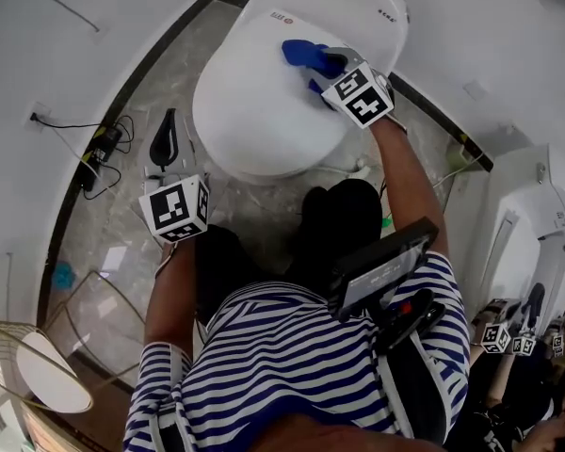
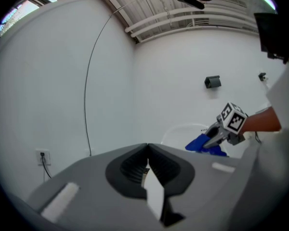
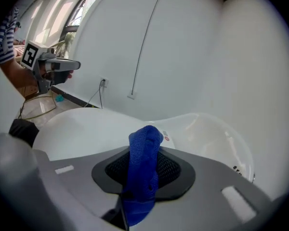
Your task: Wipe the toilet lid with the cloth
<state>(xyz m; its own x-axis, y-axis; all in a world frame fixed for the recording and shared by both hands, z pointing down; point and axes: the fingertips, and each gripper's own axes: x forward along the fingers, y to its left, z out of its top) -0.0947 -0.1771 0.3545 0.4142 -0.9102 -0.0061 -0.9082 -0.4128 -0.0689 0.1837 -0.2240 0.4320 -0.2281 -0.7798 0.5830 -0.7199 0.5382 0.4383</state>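
Fingers of R gripper [image 1: 328,64] are clamping the cloth [image 3: 143,167]. A blue fold is standing up between the pads and the rest is hanging below the jaws. L gripper [image 1: 165,132] is showing its fingers closed tip to tip w/ nothing between them. It is hovering over the floor [image 1: 104,243] just beside the toilet's left flank, apart from the lid [image 1: 264,111].

Cloth is sitting at the rear of the lid, near the hinge end and just in front of the tank [image 1: 348,8]. Head view is suggesting contact w/ the lid surface. R gripper view is not confirming it.

Step in hand, by judgement: a wiping pass w/ the R gripper, working at the back of the lid. Lid is lying shut. Its broad middle and front are lying outside the cloth's present position.

Next move is calling for: downward pressure so the cloth is lying flat on the lid, then strokes drawn toward the front rim, following the lid's curve. Grip needs to be firm enough that the cloth is not dragging out of the jaws. L gripper is not needed; best held clear.
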